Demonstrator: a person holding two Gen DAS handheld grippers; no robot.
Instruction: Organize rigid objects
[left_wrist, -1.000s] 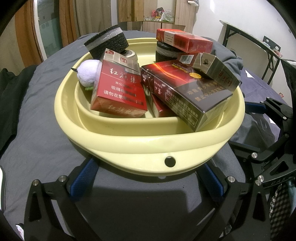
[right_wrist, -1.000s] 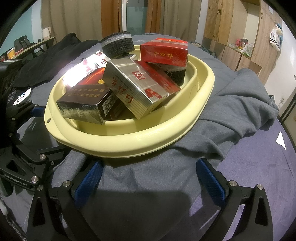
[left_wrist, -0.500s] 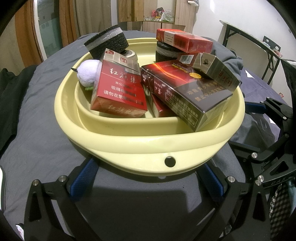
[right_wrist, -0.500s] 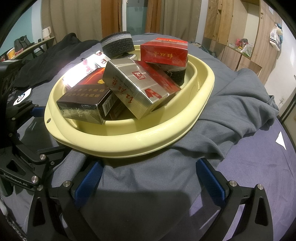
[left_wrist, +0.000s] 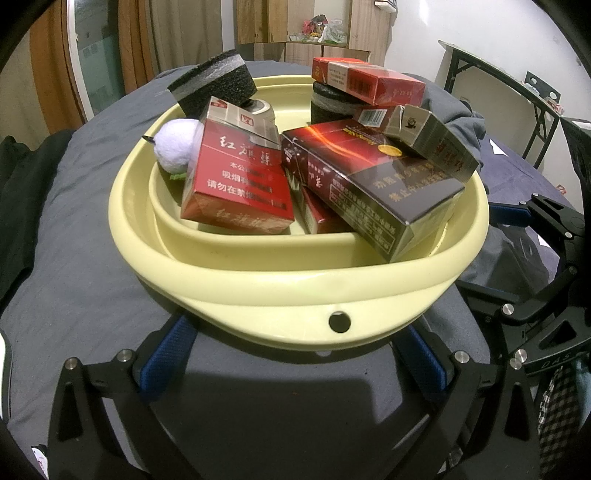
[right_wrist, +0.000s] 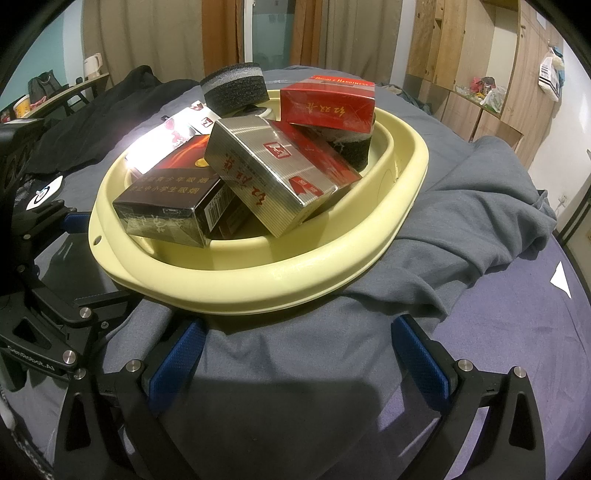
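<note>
Two grippers: both low at the near rim of the basin, fingers spread wide, gripping nothing.
Left gripper (left_wrist: 295, 360): blue pads either side of the basin's near rim, by the small round hole; empty.
Right gripper (right_wrist: 297, 354): over the grey cloth, just short of the rim; empty.
Basin (left_wrist: 258, 284): pale yellow, on a grey cloth (right_wrist: 461, 229) over the table, piled with boxes.
Left side of basin: white pompom (left_wrist: 176, 146) at the far left wall; black sponge (left_wrist: 214, 86) tilted at the far left rim; red box (left_wrist: 240, 184) leaning upright beside the pompom.
Middle: dark brown box (left_wrist: 373, 188) slanted, near end on the inner rim.
Right side: silver box (left_wrist: 430, 142) lying on the brown one; second black sponge (left_wrist: 332, 101) at the far rim, red box on top (left_wrist: 367, 83).
</note>
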